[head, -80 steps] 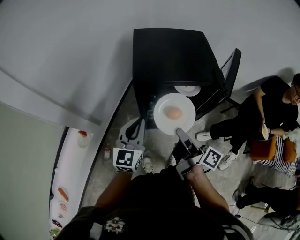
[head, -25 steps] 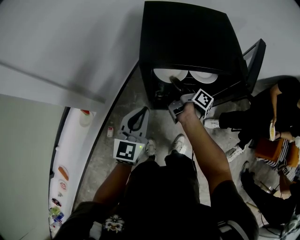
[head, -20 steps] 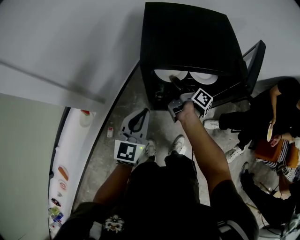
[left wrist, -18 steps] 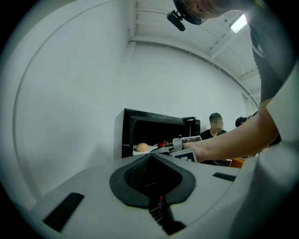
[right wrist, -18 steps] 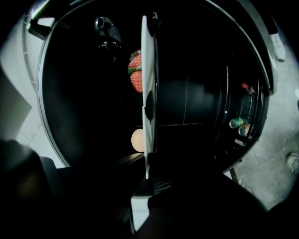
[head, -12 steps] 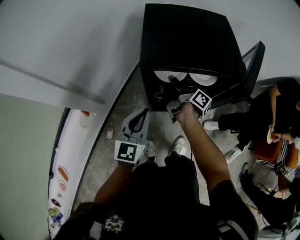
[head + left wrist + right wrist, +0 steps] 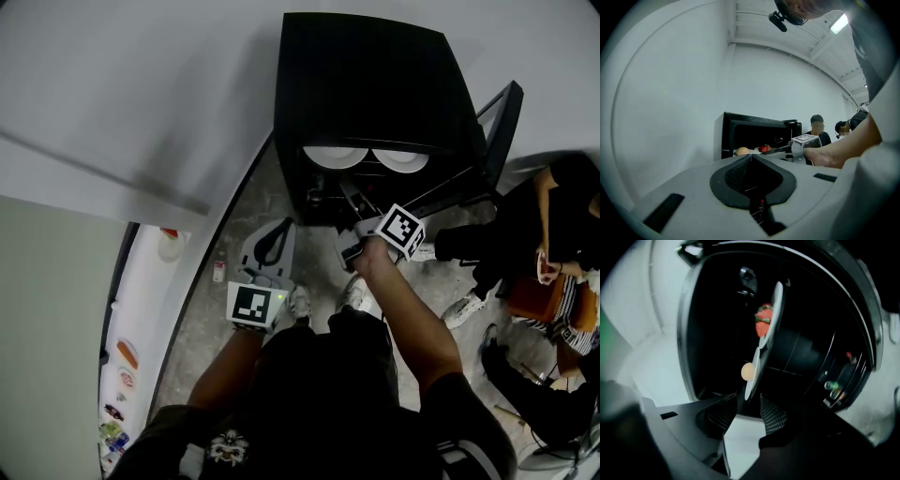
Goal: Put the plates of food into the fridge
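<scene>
Inside the black fridge (image 7: pixel 375 84) sit two plates (image 7: pixel 336 157).

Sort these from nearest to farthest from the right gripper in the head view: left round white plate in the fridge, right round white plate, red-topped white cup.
Right gripper, jaws just opened, gripping nothing:
1. Left round white plate, just ahead in the black fridge.
2. Right round white plate, beside it.
3. Red-topped white cup, far left on the white counter.
</scene>
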Demonstrator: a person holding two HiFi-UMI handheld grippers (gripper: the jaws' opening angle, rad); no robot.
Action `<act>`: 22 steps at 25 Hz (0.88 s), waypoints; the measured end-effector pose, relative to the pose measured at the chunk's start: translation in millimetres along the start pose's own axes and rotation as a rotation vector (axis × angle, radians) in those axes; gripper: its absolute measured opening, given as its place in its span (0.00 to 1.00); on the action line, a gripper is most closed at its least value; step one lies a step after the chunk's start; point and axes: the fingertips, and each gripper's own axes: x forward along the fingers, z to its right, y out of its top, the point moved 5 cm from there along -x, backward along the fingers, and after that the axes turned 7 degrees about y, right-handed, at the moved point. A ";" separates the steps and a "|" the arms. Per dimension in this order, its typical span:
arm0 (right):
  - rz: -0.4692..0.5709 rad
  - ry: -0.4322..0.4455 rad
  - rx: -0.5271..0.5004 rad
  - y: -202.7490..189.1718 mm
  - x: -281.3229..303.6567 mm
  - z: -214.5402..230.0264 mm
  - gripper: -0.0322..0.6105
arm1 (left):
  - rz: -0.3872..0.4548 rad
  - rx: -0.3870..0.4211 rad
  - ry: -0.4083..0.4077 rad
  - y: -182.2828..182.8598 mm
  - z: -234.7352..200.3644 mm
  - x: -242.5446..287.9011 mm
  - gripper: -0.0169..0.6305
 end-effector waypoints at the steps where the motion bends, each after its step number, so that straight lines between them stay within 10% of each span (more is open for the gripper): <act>1: -0.016 -0.002 -0.050 -2.5 -6.7 -3.8 0.30 | 0.000 -0.002 -0.003 0.4 0.7 1.6 0.06; 22: -0.035 0.082 -1.238 -17.4 -106.0 -144.4 0.22 | 0.054 0.019 -0.080 32.4 5.0 26.0 0.06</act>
